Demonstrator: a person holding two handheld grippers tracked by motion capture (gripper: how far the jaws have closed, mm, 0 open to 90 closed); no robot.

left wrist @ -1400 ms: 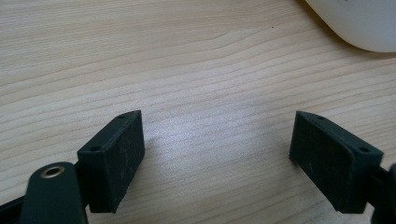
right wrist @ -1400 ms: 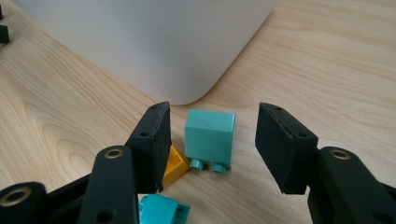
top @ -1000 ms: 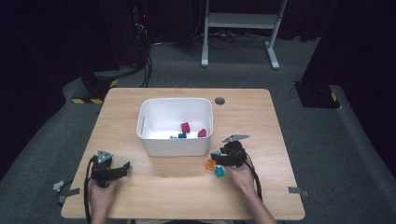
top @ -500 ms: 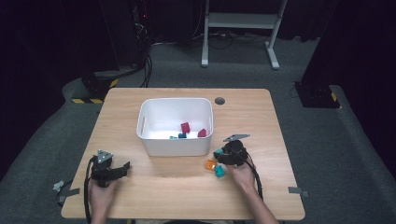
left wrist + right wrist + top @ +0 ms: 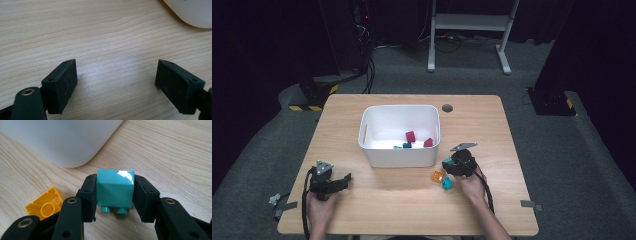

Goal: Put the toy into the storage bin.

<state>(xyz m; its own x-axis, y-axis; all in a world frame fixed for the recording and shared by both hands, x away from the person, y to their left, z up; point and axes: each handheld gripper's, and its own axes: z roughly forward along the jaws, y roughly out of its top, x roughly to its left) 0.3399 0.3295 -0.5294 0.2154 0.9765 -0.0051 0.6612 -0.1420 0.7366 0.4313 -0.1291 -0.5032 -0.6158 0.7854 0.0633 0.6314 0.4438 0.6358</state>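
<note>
Bin mid-table — loose bricks just beside its right front corner.

floor: grey carpet | 12 o'clock: white metal stand | 11 o'clock: black cables | room: dark

Teal block, yellow block, white bin, black tongs

Lab or recording studio, not home. Dark curtained surround; grey carpet floor. Lone wooden table at centre. Cable bundle and rack electronics at 11 o'clock; white metal stand at 12 o'clock; yellow-black hazard-striped base at 10 o'clock.
</note>
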